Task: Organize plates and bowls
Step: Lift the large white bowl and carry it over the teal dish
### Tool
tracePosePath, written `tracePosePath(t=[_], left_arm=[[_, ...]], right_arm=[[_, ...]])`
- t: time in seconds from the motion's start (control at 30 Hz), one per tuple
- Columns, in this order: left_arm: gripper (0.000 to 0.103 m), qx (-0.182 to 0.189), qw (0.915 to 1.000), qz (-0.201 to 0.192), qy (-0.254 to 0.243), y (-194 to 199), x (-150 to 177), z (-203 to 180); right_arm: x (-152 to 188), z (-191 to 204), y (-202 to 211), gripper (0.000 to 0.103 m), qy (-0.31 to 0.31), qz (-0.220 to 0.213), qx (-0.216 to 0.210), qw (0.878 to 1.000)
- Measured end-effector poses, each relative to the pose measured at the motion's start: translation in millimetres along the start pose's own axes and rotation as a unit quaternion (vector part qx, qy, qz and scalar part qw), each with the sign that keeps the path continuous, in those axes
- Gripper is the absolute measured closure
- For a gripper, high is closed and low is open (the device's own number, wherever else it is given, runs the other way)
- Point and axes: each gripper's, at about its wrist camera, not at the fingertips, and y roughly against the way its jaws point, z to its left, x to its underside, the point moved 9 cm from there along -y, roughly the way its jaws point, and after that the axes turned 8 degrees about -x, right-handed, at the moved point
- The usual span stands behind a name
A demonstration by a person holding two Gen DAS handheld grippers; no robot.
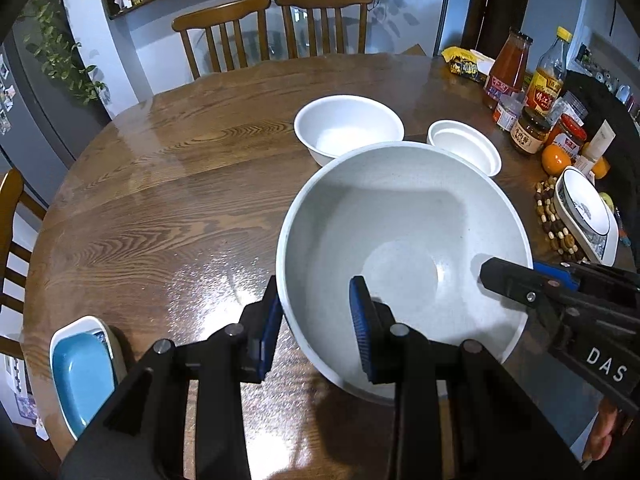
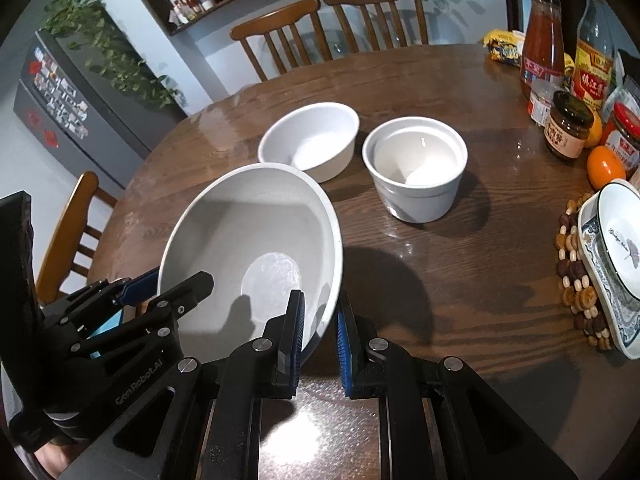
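A large pale grey bowl (image 1: 400,216) (image 2: 240,232) hangs tilted above the wooden table (image 1: 160,184) (image 2: 440,280), casting a shadow on it. My left gripper (image 1: 316,328) (image 2: 176,284) is shut on its near-left rim, one pad inside and one outside. On the opposite rim my right gripper (image 2: 320,336) (image 1: 520,280) is shut the same way. Beyond the bowl stand a white bowl (image 1: 348,128) (image 2: 310,140) and a stack of small white bowls (image 1: 464,146) (image 2: 416,168).
A blue-patterned dish (image 1: 584,216) (image 2: 612,264) rests on a beaded trivet (image 2: 576,280) at the right edge. Jars, bottles and an orange (image 2: 604,166) crowd the back right. A blue dish (image 1: 84,372) nested in a white one lies near left. Chairs (image 1: 272,28) stand behind.
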Motion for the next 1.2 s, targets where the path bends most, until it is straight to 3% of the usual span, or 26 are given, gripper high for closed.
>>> tracePosePath(t=[0.6,1.2], left_arm=[[0.073,-0.015,0.9986,-0.029,0.042,39,21,42],[0.073,-0.063,0.9918,-0.025,0.108,51,55,121]], right_arm=[[14,53,12,0.086,0.046,-0.005,-0.015,0.999],[24,133,-20,0.086,0.111,0.027,-0.047,0.992]])
